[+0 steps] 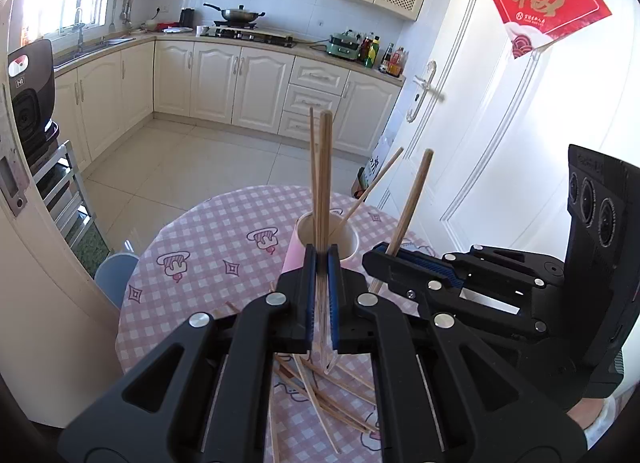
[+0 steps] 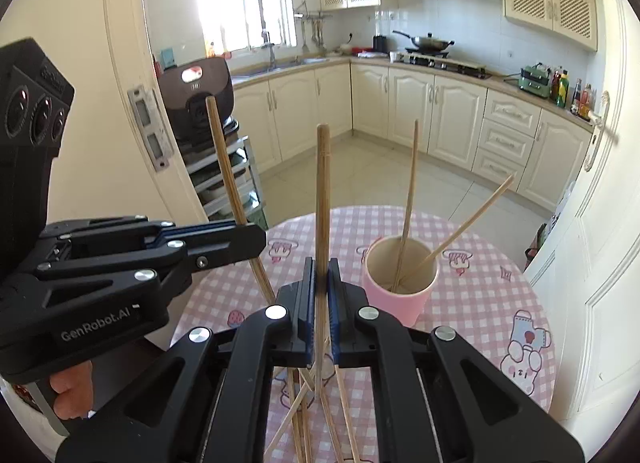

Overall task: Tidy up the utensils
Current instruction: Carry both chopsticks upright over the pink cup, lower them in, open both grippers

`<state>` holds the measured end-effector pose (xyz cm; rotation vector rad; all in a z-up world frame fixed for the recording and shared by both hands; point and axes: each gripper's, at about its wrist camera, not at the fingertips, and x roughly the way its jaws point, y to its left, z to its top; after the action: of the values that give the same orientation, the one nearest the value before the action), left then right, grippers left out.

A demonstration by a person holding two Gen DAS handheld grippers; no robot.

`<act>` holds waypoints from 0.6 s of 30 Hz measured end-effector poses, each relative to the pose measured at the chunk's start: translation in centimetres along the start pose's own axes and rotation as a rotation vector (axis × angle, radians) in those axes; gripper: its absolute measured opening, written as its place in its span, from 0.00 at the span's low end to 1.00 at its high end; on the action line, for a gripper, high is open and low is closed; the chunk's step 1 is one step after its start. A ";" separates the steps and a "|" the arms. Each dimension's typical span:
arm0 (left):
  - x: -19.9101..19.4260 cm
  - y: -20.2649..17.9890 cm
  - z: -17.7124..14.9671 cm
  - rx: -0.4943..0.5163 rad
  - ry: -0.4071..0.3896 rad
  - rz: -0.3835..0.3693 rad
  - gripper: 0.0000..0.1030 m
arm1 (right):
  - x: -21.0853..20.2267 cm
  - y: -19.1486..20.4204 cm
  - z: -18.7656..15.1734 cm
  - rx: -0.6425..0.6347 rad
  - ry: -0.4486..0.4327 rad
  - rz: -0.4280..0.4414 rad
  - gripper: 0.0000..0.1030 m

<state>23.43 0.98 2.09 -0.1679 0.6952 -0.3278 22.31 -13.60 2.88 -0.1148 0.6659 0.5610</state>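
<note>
The chopsticks (image 2: 322, 199) look like pale, matt wood with a fine grain, both the 2 held upright and the loose ones (image 2: 308, 415) near the table's near edge. The cup (image 2: 400, 295) has a smooth pink outside and a cream inside, probably plastic or coated paper. The tablecloth (image 2: 480, 303) is pink-and-white check, slightly glossy like vinyl. The left gripper (image 1: 322, 259) and right gripper (image 2: 320, 267) are matt black plastic with ribbed blue pads (image 2: 333, 303) and shiny metal rivets (image 2: 275, 312).

two chopsticks (image 2: 408, 207) lean inside the pink cup (image 2: 400, 295).
</note>
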 end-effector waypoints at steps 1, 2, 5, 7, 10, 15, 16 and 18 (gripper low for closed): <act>-0.2 -0.2 0.0 0.001 -0.006 -0.003 0.05 | -0.4 0.0 0.1 0.001 -0.016 -0.008 0.04; -0.5 -0.4 0.2 0.003 -0.018 -0.003 0.05 | -0.7 0.1 0.3 0.004 -0.030 -0.010 0.04; -1.1 -1.2 0.8 0.009 -0.058 0.007 0.05 | -2.0 -0.4 0.9 0.026 -0.094 -0.027 0.04; -1.4 -1.5 1.5 0.005 -0.080 -0.001 0.05 | -3.1 -0.8 1.3 0.045 -0.147 -0.038 0.04; -1.8 -1.8 2.7 0.004 -0.125 0.007 0.05 | -4.3 -1.5 2.0 0.059 -0.217 -0.069 0.04; -1.2 -2.3 5.0 -0.004 -0.161 0.018 0.05 | -5.5 -2.9 3.0 0.097 -0.316 -0.121 0.04; -0.9 -2.4 5.4 -0.005 -0.173 0.022 0.05 | -5.5 -3.0 3.2 0.102 -0.328 -0.130 0.04; -0.3 -2.5 6.1 -0.015 -0.199 0.027 0.05 | -5.2 -3.7 3.4 0.119 -0.358 -0.145 0.04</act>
<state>26.55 -0.96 7.54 -0.2030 0.5026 -0.2761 22.76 -18.15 8.48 0.0492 0.3376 0.3876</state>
